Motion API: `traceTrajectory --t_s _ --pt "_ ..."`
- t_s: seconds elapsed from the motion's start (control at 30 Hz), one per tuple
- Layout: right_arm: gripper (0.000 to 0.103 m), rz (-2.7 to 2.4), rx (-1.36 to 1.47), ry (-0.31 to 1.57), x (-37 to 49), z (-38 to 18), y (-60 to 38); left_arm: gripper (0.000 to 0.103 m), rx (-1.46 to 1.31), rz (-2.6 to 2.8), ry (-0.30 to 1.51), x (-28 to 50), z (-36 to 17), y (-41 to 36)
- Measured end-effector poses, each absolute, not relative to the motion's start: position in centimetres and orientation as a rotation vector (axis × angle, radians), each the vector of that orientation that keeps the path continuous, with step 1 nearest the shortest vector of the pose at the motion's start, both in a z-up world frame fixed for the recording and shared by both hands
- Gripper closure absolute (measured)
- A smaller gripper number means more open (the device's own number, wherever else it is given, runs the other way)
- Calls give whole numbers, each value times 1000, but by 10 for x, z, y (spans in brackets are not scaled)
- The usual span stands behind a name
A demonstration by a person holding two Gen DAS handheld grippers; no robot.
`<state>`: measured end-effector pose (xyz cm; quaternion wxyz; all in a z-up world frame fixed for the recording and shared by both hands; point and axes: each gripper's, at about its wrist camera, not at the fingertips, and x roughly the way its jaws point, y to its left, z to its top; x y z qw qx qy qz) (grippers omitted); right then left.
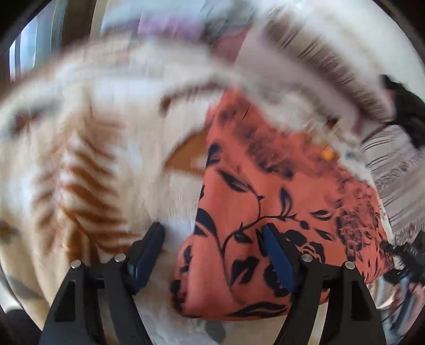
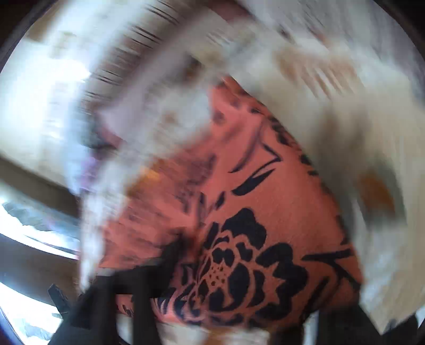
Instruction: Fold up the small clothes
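An orange-red garment with a black flower and leaf print (image 1: 279, 185) lies folded on a cream blanket. In the left wrist view my left gripper (image 1: 212, 238) stands open over its near left corner. The left finger (image 1: 148, 252) is over the blanket, the right finger (image 1: 276, 254) over the cloth, and neither pad presses on it. In the blurred right wrist view the same garment (image 2: 265, 199) fills the middle. My right gripper (image 2: 249, 286) hangs over its big black flower with the jaws wide apart. Only its left finger (image 2: 164, 268) shows clearly.
The cream blanket with brown fern leaves (image 1: 79, 172) covers the surface to the left. A grey and white striped cloth (image 1: 393, 172) lies at the right, with a dark shape (image 1: 409, 114) behind it. Pale and purple fabrics (image 1: 170, 24) are heaped at the back.
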<state>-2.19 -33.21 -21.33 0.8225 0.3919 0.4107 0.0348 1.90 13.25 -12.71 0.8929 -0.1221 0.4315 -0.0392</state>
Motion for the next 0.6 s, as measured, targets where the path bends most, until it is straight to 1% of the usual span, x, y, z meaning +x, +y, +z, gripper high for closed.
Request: traceTrajectory --t_s 0.03,0.07,0.13,0.17,0.2,0.23,0.27,0.33,0.37,0.47,0.6 --pt "35 89 842 823 -34 -206 -336 25 -207 -57 939 15 -121 128" --pt "34 69 851 846 -41 -202 -338 25 -213 -64 960 12 -113 128" --pt "32 60 860 832 -55 -193 -341 25 -277 -80 899 0 -94 132" --pt "32 60 842 817 -64 -188 -342 22 -297 -77 859 -6 -86 133" --pt "32 61 825 808 -71 -186 -340 16 -295 -79 833 -11 -83 132" --pt "30 61 812 806 -79 -187 -338 14 -262 -72 822 -12 -85 130" --pt "26 58 806 815 -87 -191 -337 14 -226 -51 853 -7 -93 128" --pt "26 61 793 856 -95 -195 -332 14 -231 -15 1052 12 -133 137" --pt "26 64 798 867 -99 -199 -330 14 -249 -35 965 3 -130 142" --pt "26 69 803 843 -116 -199 -328 15 -223 -25 978 -13 -117 143" --pt "26 86 753 802 -127 -183 -321 15 -243 -32 850 -34 -77 148"
